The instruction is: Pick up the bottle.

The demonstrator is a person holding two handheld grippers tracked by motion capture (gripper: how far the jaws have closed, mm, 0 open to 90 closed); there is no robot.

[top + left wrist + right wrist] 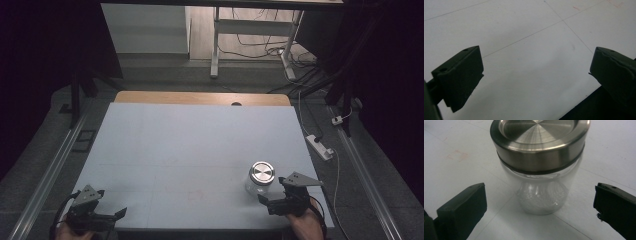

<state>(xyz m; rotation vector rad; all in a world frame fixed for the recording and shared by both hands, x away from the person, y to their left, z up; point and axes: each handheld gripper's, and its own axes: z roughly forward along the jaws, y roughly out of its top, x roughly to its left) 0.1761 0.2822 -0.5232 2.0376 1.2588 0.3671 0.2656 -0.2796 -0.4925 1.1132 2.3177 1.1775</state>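
So this looks like the very start of things. Nearest the person, the left gripper (112,216) sits at the near left corner of the table (165,145), jaws spread wide with nothing between them, just bare white surface under it in the left gripper view. Over on the near right, the right gripper (267,200) is also spread wide and released, lined up on the glass jar (541,192) but not touching it yet. In the right gripper view the jar stands upright dead centre between the two jaws, a bit ahead of them. So I'd say nothing's grabbed, the approach is about done, closing in and gripping is all still left.

The jar's clear, with its brushed metal lid (539,141) sitting on top, apparently shut. Looks empty to me, though the glass glare at the bottom makes it hard to be sure. Further back the table is plain, with floor cables (260,47) beyond it.
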